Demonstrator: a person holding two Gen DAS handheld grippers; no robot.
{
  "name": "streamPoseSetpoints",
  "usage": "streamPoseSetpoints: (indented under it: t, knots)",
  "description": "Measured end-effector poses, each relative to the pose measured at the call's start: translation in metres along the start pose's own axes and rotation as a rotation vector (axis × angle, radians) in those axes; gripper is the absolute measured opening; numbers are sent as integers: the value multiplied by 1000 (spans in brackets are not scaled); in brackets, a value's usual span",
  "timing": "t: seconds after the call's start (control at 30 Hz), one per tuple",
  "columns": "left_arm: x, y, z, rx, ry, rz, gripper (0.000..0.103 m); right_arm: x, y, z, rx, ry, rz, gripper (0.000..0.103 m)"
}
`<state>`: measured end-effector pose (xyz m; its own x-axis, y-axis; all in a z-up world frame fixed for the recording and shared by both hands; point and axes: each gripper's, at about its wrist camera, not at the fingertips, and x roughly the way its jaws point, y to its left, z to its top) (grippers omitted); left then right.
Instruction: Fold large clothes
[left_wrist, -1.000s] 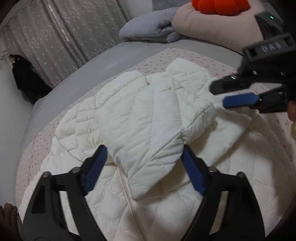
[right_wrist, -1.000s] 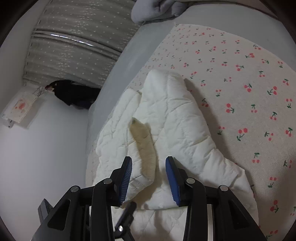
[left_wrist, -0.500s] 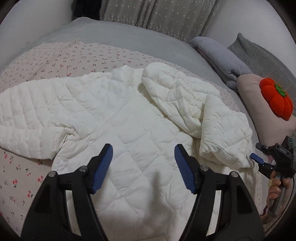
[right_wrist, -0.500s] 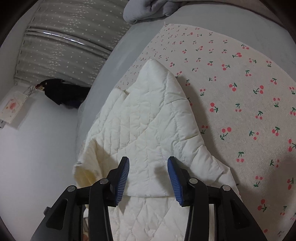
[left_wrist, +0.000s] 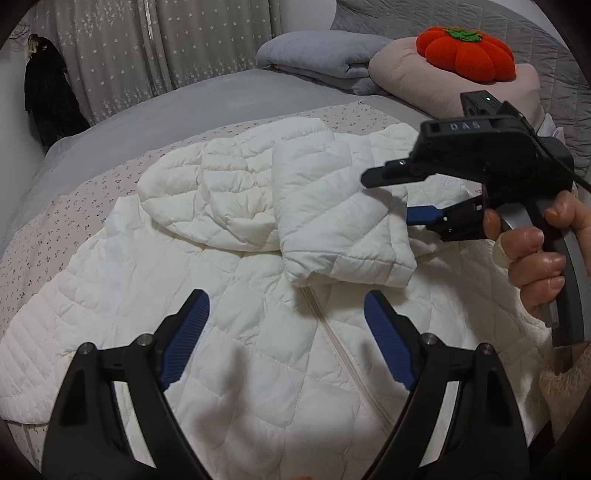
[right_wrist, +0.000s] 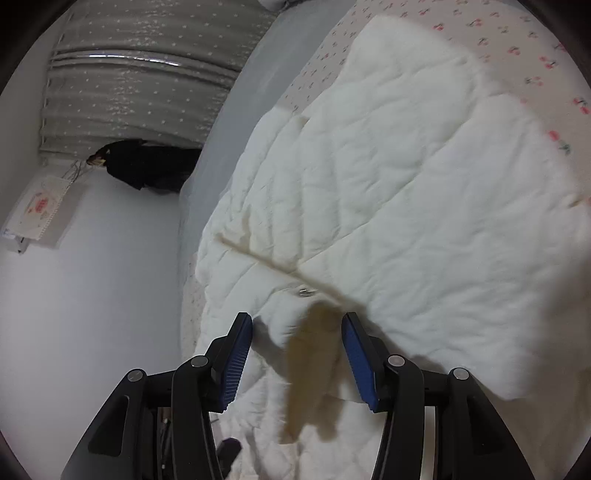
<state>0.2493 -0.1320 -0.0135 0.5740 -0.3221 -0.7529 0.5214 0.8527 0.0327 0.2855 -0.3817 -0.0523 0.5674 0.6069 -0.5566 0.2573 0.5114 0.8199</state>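
A white quilted jacket (left_wrist: 258, 325) lies spread on the bed, zipper (left_wrist: 347, 354) up. One sleeve (left_wrist: 343, 229) is folded across the chest below the hood (left_wrist: 214, 199). My left gripper (left_wrist: 284, 332) is open and empty just above the jacket's front. My right gripper (left_wrist: 417, 195) shows in the left wrist view, held in a hand over the jacket's right side. In the right wrist view the right gripper (right_wrist: 295, 354) is open, close over the jacket (right_wrist: 406, 192) near the zipper pull (right_wrist: 304, 291), with a blurred fold of fabric between the jaws.
The bed has a cherry-print cover (left_wrist: 55, 221) over a grey sheet (left_wrist: 184, 99). A folded grey blanket (left_wrist: 317, 55), a beige pillow (left_wrist: 443, 88) and an orange pumpkin cushion (left_wrist: 465, 53) lie at the head. Grey curtains (left_wrist: 147, 51) and a dark hanging garment (left_wrist: 48, 99) stand behind.
The left gripper swung round to face the head of the bed again. The right gripper dropped closer to the jacket, and its jaws opened wider.
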Motion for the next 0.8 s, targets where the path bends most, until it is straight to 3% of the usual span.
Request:
streamPoseSetpoints:
  t: [0.07,0.1,0.13,0.3,0.43,0.53,0.57,0.63,0.67,0.7,0.8]
  knots:
    - [-4,15,-6,-33,-10,-10,86,19,17,-6,-9,46,89,53]
    - [-6,22,-11,-51,-14,-12,86,35,39,-12,-30,83,195,53]
    - [-8,30,-13,-70,-20,-16,86,35,39,-12,-30,83,195,53]
    - [-4,55,-23,-118,-39,-69,86,55,97,-32,-125,151,418,53]
    - [12,58,-19,-170,-72,-146,86,54,132,-48,-223,195,426,55]
    - [16,58,-13,-238,-149,-168,86,51,136,-50,-228,180,407,60]
    - [15,61,-12,-278,-179,-155,83,50,134,-48,-223,178,395,60]
    - [15,74,-11,-379,-202,-154,40,51,128,-42,-200,173,366,61]
    - [18,85,-11,-447,-187,-157,31,47,121,-39,-188,173,355,62]
    - [22,97,-14,-521,-172,-164,24,43,114,-35,-176,171,344,65]
    - [32,127,-31,-703,-119,-150,22,22,97,-25,-157,134,334,67]
